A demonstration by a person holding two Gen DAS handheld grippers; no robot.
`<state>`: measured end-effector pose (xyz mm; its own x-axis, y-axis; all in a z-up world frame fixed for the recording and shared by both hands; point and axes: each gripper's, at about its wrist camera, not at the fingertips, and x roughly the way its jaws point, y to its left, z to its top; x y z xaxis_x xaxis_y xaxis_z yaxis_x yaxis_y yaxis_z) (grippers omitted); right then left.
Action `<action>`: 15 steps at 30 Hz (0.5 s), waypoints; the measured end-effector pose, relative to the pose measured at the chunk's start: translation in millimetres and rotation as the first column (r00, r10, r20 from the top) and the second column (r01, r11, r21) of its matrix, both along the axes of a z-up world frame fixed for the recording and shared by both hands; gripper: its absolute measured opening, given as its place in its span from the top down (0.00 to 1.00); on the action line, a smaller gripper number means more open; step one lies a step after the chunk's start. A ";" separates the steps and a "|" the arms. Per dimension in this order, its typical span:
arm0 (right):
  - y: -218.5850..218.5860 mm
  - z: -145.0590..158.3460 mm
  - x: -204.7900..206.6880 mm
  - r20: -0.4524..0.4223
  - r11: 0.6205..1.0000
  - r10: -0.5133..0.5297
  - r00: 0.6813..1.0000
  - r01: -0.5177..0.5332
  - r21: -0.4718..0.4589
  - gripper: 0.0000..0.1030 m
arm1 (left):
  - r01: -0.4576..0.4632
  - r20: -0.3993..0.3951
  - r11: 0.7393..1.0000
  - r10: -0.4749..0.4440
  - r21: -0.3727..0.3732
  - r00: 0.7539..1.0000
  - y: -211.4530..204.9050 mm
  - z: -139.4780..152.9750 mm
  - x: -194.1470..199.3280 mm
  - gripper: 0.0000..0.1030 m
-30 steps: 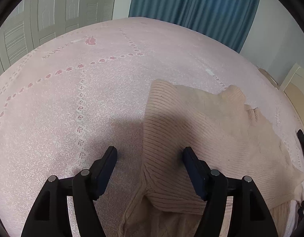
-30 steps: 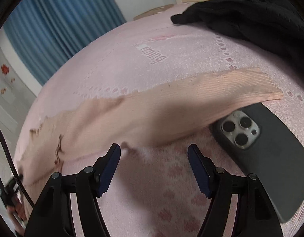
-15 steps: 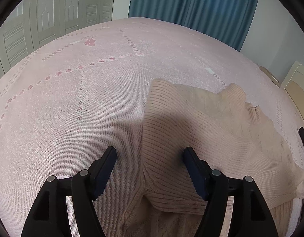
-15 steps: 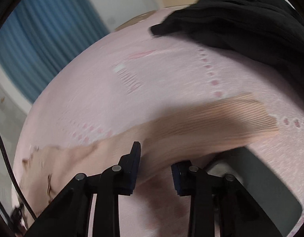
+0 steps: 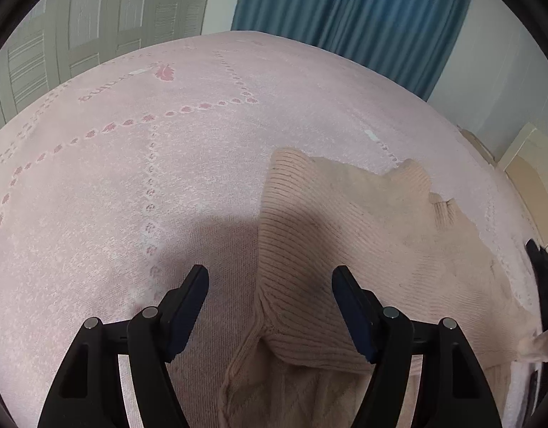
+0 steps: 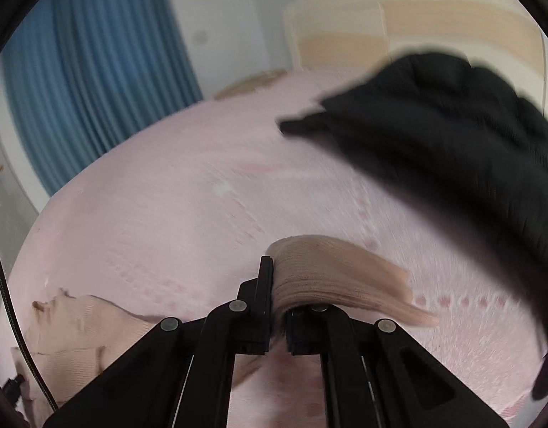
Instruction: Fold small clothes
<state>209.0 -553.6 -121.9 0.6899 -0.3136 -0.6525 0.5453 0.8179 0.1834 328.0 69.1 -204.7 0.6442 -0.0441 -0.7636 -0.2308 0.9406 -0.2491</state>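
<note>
Just changed: my right gripper (image 6: 279,306) has had its jaws closing over the last moment, and they are now pressed together on the ribbed sleeve (image 6: 338,278) of the peach ribbed-knit sweater (image 5: 363,249); a second ago they stood spread just short of that sleeve, which lay flat on the bed.
Meaning for the task: I judge the sleeve grab is made and the sleeve is coming up off the pink knitted bedspread (image 5: 131,196), ready to be carried over the body as a fold.
Left gripper (image 5: 270,306): jaws spread, nothing pinched; they straddle the sweater's near left edge and hover over it, much as they did a second ago.
Where the sweater is: spread on the bedspread, mostly ahead and right of my left gripper; its other folded-in sleeve lies across the body.
Axis: in the left view the folded sleeve's long axis runs away from me, slightly leftward; the held sleeve's free cuff trails to the right of the pinching jaws.
Nearby: a heap of black cloth (image 6: 452,135) sits further back on the bed, apart from the held sleeve.
</note>
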 end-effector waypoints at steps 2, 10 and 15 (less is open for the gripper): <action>21.8 19.4 8.5 0.016 0.999 0.043 0.999 -0.043 -0.012 0.95 | -0.015 0.007 0.999 0.015 -0.044 1.000 5.4 4.3 -4.4 0.32; 181.7 80.3 50.5 0.043 0.947 0.307 0.951 -0.300 -0.117 0.95 | -0.091 0.008 0.981 0.094 -0.170 0.996 37.7 17.4 -36.2 0.30; 303.8 83.5 70.0 0.051 0.870 0.488 0.871 -0.481 -0.112 0.95 | -0.214 -0.019 0.926 0.219 -0.312 0.976 88.1 8.5 -75.8 0.30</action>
<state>279.0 -249.9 -38.4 0.8163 0.0166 -0.5775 0.0638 0.9909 0.1186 252.2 157.2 -196.2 0.6769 -0.1350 -0.7236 -0.4134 0.7436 -0.5255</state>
